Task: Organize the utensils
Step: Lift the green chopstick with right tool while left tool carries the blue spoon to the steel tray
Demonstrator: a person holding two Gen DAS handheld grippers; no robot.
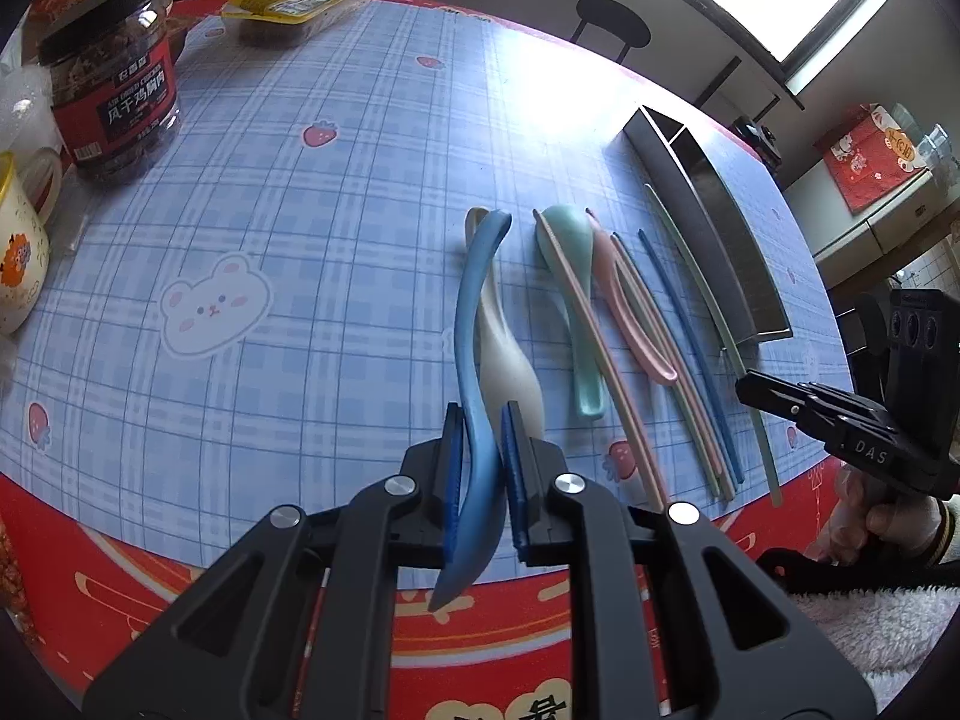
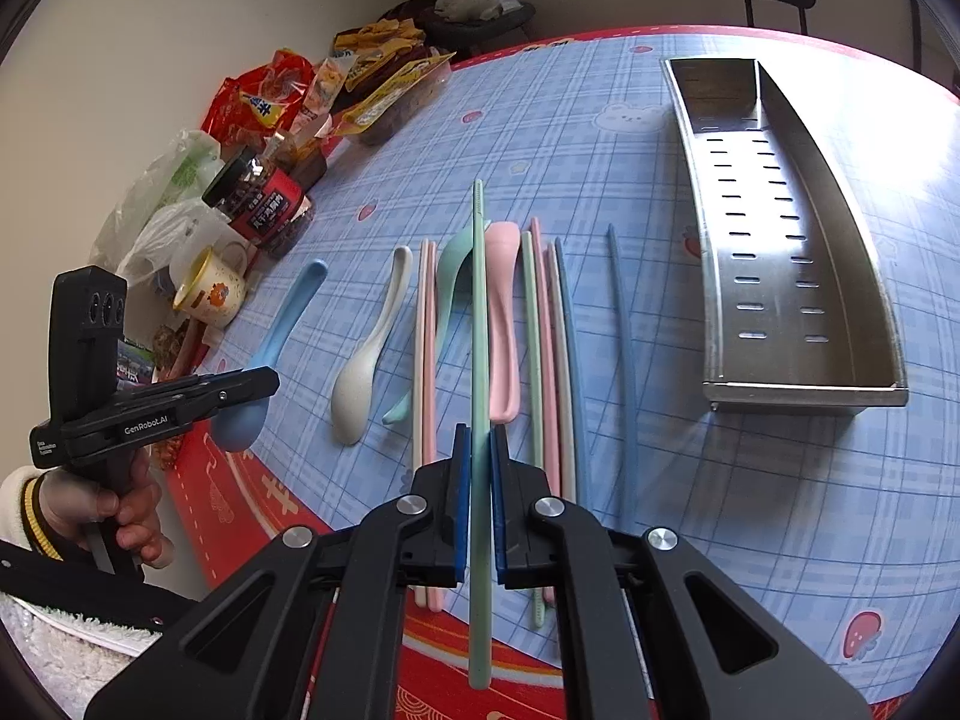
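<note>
My left gripper [image 1: 480,468] is clamped on the blue spoon [image 1: 474,360], its blue pads [image 1: 515,474] pressed on either side of the handle near the bowl end. The spoon hangs tilted, its bowl below the pads toward me and its handle tip pointing away over the white spoon [image 1: 510,372], which lies flat on the table just beneath it. My right gripper [image 2: 479,480] is clamped on a green chopstick [image 2: 478,360], held lengthwise between the pads so that it runs from well past my fingers out above the row of utensils.

That row lies on the blue checked tablecloth [image 2: 720,540]: the white spoon, a pair of pink chopsticks [image 2: 427,360], the mint green spoon [image 2: 450,282], the pink spoon [image 2: 503,330], then more chopsticks in green, pink, white and blue lying side by side. One blue chopstick [image 2: 624,348] lies apart from the others, nearer the tray. The metal tray [image 2: 834,228] sits to the right of the row, its slotted bottom bare in the long compartment.

At the far left edge of the table stand a red-labelled jar [image 1: 114,90], a yellow-rimmed mug [image 1: 18,252] and a heap of snack packets [image 2: 336,90]. A black stool [image 1: 612,24] stands beyond the table
</note>
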